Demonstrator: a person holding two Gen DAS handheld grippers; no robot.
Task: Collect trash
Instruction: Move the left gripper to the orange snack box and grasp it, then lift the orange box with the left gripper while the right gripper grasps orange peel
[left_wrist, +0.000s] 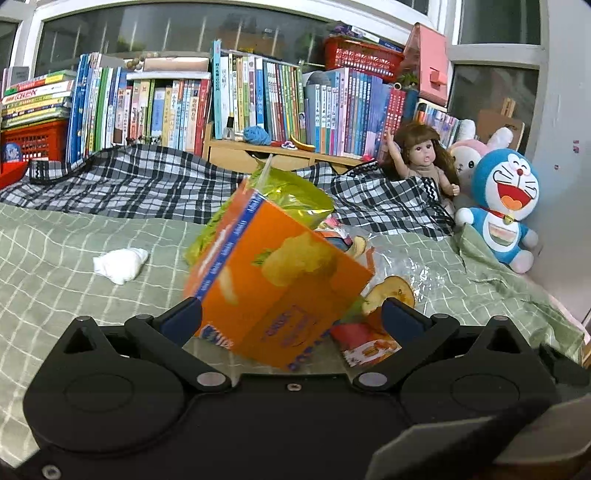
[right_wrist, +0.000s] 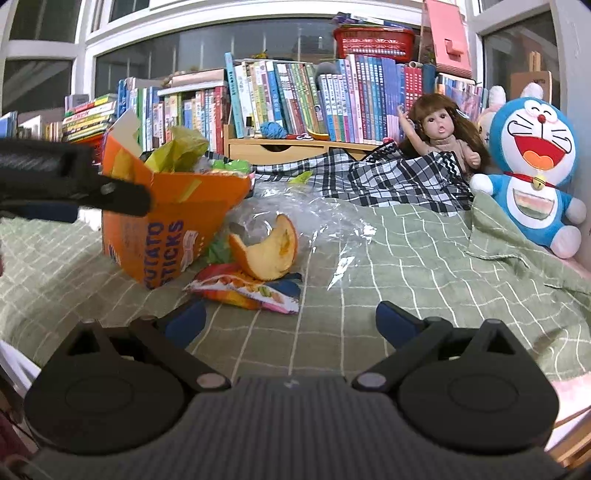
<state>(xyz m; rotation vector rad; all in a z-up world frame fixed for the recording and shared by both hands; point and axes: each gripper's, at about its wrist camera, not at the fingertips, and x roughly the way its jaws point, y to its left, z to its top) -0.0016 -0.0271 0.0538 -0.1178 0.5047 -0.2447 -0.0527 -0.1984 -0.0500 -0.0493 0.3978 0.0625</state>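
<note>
A child's bedroom at home is showing here: a bed (right_wrist: 406, 258) is wearing a green checked sheet, rows of books (left_wrist: 258, 99) are lining the window sill, and a doll (right_wrist: 441, 136) and blue cat plush (right_wrist: 535, 170) are sitting against the wall.

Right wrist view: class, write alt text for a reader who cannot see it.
The open right gripper hovers over a green checked bedspread, facing an orange cardboard potato-sticks box stuffed with wrappers, which the left gripper touches. A curled orange peel and a crumpled foil snack wrapper lie beside it.
</note>
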